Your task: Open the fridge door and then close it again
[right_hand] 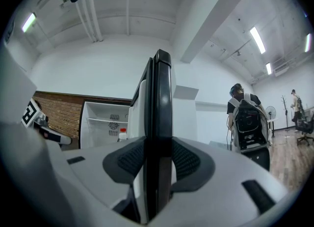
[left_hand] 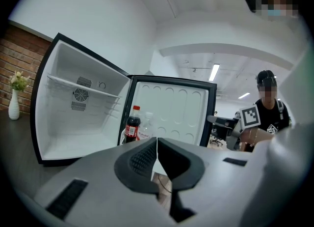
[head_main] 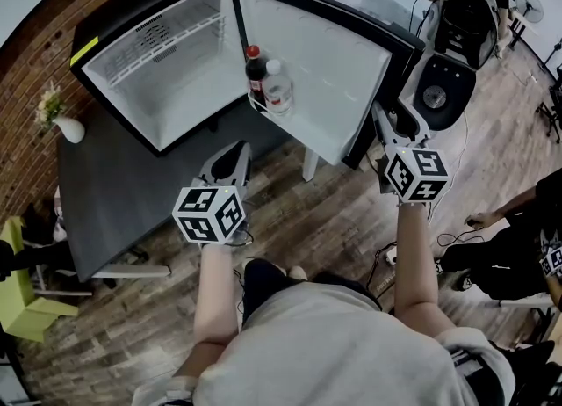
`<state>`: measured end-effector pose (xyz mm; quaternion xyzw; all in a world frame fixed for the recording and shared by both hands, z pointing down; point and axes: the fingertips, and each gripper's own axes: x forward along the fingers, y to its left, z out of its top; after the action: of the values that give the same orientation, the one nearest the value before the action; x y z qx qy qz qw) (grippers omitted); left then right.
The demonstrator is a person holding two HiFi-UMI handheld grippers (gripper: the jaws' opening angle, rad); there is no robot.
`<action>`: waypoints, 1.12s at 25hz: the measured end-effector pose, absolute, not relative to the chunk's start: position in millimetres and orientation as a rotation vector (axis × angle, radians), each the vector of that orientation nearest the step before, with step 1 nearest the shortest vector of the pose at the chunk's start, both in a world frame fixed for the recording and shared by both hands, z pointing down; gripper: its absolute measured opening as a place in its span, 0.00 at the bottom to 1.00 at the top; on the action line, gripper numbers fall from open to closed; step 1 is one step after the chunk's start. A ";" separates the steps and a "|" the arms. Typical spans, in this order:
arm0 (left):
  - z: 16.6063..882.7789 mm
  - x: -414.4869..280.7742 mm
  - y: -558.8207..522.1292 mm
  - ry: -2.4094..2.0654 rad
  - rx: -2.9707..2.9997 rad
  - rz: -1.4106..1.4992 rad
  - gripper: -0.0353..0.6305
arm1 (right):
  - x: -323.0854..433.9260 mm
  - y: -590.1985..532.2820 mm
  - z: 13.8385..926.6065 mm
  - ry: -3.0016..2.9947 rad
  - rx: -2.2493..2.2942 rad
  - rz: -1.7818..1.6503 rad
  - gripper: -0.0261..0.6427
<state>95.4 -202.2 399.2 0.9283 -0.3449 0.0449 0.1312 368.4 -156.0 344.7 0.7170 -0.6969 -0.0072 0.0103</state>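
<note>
The small black fridge (head_main: 167, 70) stands on a dark table (head_main: 105, 193), its white inside bare. Its door (head_main: 325, 70) is swung wide to the right, with a cola bottle (head_main: 254, 66) and a clear water bottle (head_main: 277, 86) in the door shelf. My right gripper (head_main: 384, 127) is shut on the door's outer edge (right_hand: 161, 98), the black edge running upright between its pads (right_hand: 184, 159). My left gripper (head_main: 235, 154) hovers in front of the fridge's open cavity (left_hand: 78, 118), shut with nothing between its jaws (left_hand: 156, 145).
A white vase with flowers (head_main: 66, 127) sits on the table left of the fridge. A green chair (head_main: 22, 299) is at the lower left. A person with a backpack (head_main: 465, 9) stands behind the door; another person (head_main: 527, 246) sits at the right. Cables lie on the wooden floor.
</note>
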 end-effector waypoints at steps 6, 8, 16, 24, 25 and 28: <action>403.8 102.7 -193.6 -0.989 2.698 0.128 0.07 | 375.7 -146.5 349.4 -2.173 2.247 -0.025 0.25; 403.7 102.9 -192.8 -0.988 2.700 0.129 0.07 | 375.8 -145.7 349.3 -2.173 2.248 -0.026 0.25; 402.1 106.3 -186.9 -0.961 2.710 0.139 0.07 | 371.9 -140.8 347.1 -2.189 2.228 -0.016 0.25; 404.0 110.1 -176.5 -0.949 2.719 0.158 0.07 | 355.1 -132.1 347.3 -2.258 2.128 -0.025 0.26; 404.1 109.6 -174.9 -0.946 2.720 0.158 0.07 | 350.8 -130.6 347.6 -2.264 2.118 -0.026 0.26; 402.1 106.3 -172.8 -0.946 2.721 0.151 0.07 | 332.3 -127.5 347.5 -2.310 2.069 -0.030 0.26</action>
<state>106.3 -172.8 402.1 0.9355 -0.3251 0.0519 0.1280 332.3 -127.5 347.5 0.6672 -0.7446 -0.0096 0.0201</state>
